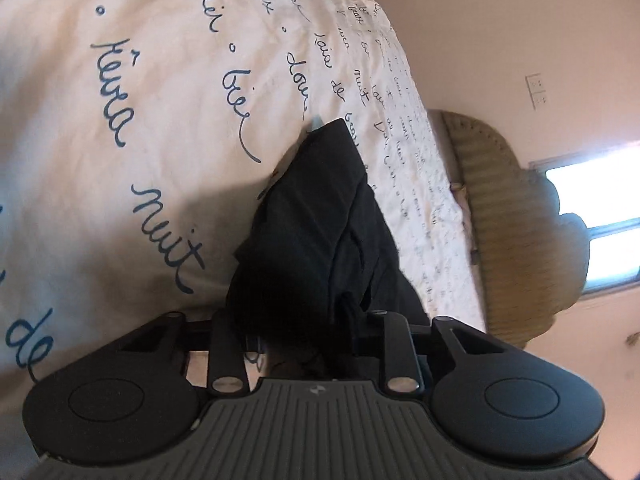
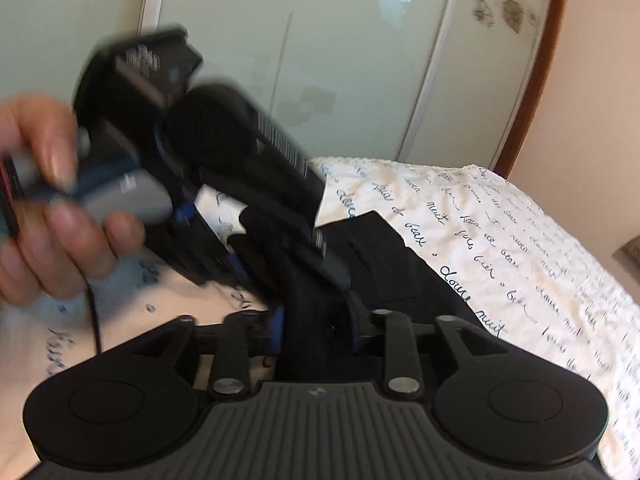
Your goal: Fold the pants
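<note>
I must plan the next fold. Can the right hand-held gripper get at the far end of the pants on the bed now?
Probably not: the right hand-held gripper seems shut on pants, with the left hand-held gripper close ahead.

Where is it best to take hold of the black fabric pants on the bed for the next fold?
Probably at the far free corner of the black fabric pants, approached from above: that end lies spread flat on the white bedspread with blue script, while the near end is bunched between the fingers of the left gripper.
</note>
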`<state>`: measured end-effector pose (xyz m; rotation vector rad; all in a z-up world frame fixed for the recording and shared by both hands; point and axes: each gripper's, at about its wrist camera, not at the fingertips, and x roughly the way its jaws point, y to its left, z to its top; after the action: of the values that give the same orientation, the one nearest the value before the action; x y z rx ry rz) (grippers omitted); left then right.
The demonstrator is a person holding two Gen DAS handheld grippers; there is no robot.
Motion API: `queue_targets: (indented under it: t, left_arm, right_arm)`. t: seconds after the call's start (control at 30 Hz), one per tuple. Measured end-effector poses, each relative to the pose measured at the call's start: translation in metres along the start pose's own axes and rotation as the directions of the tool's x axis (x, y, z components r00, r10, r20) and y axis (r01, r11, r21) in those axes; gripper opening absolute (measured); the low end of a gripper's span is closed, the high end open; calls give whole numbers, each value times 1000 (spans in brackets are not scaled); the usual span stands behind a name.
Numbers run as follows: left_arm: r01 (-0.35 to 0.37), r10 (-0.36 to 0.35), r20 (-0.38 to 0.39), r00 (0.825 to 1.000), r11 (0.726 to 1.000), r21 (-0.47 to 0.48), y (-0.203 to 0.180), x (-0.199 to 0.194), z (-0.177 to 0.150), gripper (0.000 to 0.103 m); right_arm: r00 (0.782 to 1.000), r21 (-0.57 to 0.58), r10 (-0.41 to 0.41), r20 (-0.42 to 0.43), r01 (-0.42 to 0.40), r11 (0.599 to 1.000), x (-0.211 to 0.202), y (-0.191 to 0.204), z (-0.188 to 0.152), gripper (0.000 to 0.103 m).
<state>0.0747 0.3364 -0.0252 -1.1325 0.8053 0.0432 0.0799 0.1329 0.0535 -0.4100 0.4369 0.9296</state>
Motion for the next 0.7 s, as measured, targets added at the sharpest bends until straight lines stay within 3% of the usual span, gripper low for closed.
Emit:
queue_targets:
  t: [0.07,0.13,0.17,0.2,0.23,0.33,0.37,0.4,0.47,0.57,0.7]
  left_arm:
    - [-17,16,15,1000,1000,26,-2,-3,1,35]
    - [-65,60,49,997,992,109,-12,-5,-1,34]
    - [-98,87,70,994,981,168,-20,-8,-6,33]
    - [-132,113,94,989,966,224,-28,-7,-9,31]
    - [-175,143,128,981,940,294,-38,-7,-15,29]
    - [-291,206,228,952,838,460,-60,-5,-35,25]
    - [-314,212,254,944,814,489,-66,-6,-41,23]
    - [-330,209,281,937,792,513,-72,-7,-47,21]
    - [-335,176,318,932,752,567,-87,-12,-60,20]
    - [-313,142,306,941,703,639,-105,-11,-80,20]
    - [-306,148,287,946,693,652,-113,-2,-88,20]
  right_arm:
    - [998,109,51,33,-54,993,-15,-19,-3,91]
    - [992,287,114,53,-124,950,-27,-50,-8,94]
    - [987,396,145,63,-158,905,-30,-68,-11,94]
    - [981,521,176,82,-193,832,-32,-89,-17,94]
    - [972,641,209,110,-230,732,-31,-110,-25,94]
    - [939,883,275,206,-299,363,-21,-160,-57,94]
    - [929,910,289,230,-311,276,-16,-168,-64,94]
    - [923,921,295,248,-319,224,-13,-173,-69,94]
    - [918,930,300,261,-323,177,-8,-177,-74,94]
    - [904,937,336,262,-323,137,2,-179,-76,94]
    - [898,938,365,247,-316,142,10,-179,-74,94]
